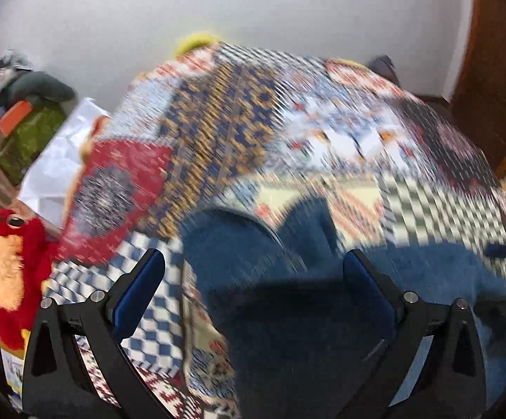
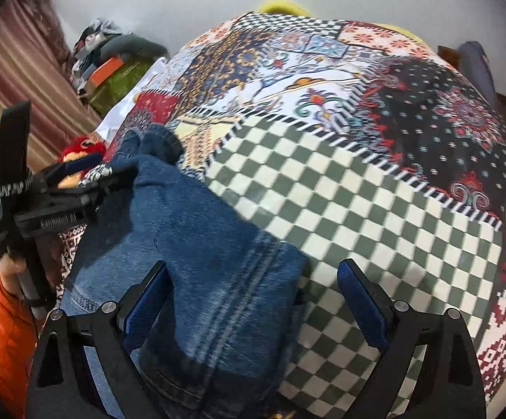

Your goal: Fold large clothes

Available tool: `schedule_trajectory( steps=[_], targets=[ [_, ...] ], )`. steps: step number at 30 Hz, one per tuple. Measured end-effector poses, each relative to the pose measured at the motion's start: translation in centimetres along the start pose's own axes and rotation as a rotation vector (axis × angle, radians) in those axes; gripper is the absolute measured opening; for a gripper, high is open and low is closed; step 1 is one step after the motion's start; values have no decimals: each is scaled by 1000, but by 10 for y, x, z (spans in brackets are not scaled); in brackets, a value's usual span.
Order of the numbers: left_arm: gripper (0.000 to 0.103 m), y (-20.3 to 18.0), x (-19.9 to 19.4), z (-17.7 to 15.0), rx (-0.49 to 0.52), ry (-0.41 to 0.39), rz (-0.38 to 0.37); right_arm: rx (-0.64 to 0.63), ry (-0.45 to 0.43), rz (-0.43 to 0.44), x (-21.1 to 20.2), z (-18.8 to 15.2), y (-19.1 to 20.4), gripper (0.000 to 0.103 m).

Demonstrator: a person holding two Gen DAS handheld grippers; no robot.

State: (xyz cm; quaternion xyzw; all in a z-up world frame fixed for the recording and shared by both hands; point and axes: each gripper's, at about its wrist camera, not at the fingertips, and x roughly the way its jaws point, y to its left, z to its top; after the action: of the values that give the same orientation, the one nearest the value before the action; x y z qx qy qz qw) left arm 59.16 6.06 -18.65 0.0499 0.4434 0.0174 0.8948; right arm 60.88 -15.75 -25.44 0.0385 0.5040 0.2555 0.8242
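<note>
Jeans (image 2: pixel 197 244) lie bunched on a patchwork cover (image 2: pixel 375 209), filling the lower left and lower centre of the right wrist view; in the blurred left wrist view they occupy the lower centre and lower right. Left gripper (image 1: pixel 253 279): jaws wide apart above the denim, nothing between them. Right gripper (image 2: pixel 253 300): jaws likewise apart, straddling a folded leg with a thick double-stitched seam, not clamped.

Handling, as a judgement: denim is heavy for cloth, limp yet fairly stiff at seams and hems, rough rather than slippery, not fragile. The seam or hem edge near the lower centre likely gives the firmest hold; a grip on a single layer would probably drag and let the bulk sag.

Count: one pair of jeans, two grippers, one cover, one red plush toy (image 1: pixel 8 279) at the left edge.
</note>
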Motion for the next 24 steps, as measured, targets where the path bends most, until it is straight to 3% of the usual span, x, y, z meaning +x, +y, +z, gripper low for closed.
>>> schedule_trajectory(
  steps=[3,8,16,24],
  targets=[
    [103,13,-6,15,-40,0,32,-4,-19,-45,-12,2,-4,94],
    [103,31,-40,11,-75,-35,-40,9,-68,-84,-50,3,-4,94],
    [103,36,-72,-45,-87,63,-199,-6,-25,16,-74,-19,21,94],
    [103,37,-87,-114,-184,138,-396,73,102,108,-47,-75,12,94]
  ],
)
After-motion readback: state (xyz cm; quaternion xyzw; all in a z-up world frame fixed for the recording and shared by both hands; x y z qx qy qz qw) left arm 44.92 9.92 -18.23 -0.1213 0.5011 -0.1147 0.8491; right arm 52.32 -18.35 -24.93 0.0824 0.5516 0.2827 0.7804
